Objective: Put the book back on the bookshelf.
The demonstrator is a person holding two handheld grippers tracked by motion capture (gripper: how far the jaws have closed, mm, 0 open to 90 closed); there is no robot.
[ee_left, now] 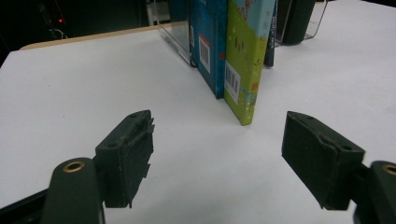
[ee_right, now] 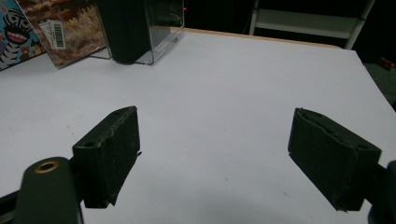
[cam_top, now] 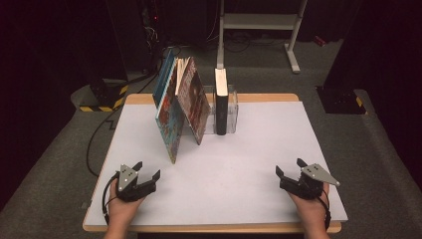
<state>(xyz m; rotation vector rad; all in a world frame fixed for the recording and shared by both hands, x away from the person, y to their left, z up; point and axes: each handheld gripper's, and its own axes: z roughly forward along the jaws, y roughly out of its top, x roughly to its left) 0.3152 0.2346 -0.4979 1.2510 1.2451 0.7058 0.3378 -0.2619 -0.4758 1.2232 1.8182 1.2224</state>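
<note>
Several picture books lean together at the far middle of the white table (cam_top: 249,169): a blue one (cam_top: 163,79), a colourful one (cam_top: 169,124) and a brown one (cam_top: 193,102). To their right, a black book (cam_top: 221,104) stands upright in a clear holder (cam_top: 232,107). My left gripper (cam_top: 148,169) rests open at the front left, nothing between its jaws. My right gripper (cam_top: 289,166) rests open at the front right, also empty. The left gripper view has my left gripper (ee_left: 219,158) facing the blue book (ee_left: 208,51) and a green book (ee_left: 243,60). In the right gripper view, my right gripper (ee_right: 215,158) faces the black book (ee_right: 123,28).
A bare white stretch of table lies between the grippers and the books. Behind the table stand a white metal frame (cam_top: 293,35) and black-and-yellow floor stands (cam_top: 102,99). A cable (cam_top: 97,139) trails off the table's left side.
</note>
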